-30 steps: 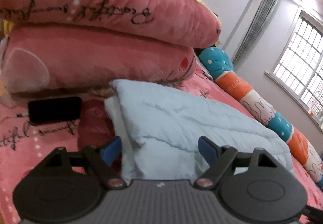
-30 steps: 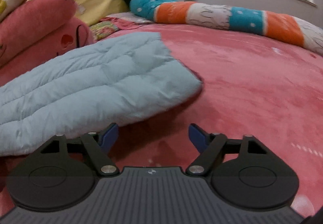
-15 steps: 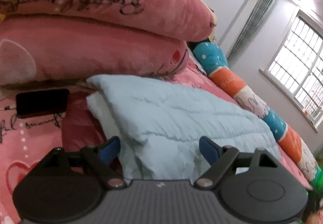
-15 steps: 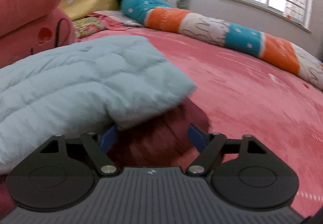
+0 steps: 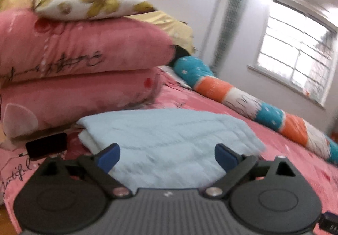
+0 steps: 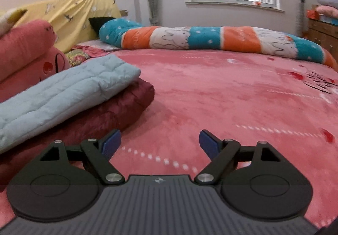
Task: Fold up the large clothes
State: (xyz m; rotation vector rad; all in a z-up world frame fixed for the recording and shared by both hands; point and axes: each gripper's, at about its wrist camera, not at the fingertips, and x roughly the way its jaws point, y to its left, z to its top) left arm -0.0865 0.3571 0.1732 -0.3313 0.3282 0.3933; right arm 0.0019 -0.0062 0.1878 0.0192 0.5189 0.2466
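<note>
Both tongs are opening wide and gripping nothing, the left tongs [image 5: 166, 155] hovering right over the folded blue garment [image 5: 169, 135], nearer than the right tongs [image 6: 160, 144], whose garment [image 6: 63, 91] is stretching away leftward.

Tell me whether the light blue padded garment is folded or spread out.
Folded: the light blue garment lies doubled into a compact thick rectangle on the dark red garment.
</note>
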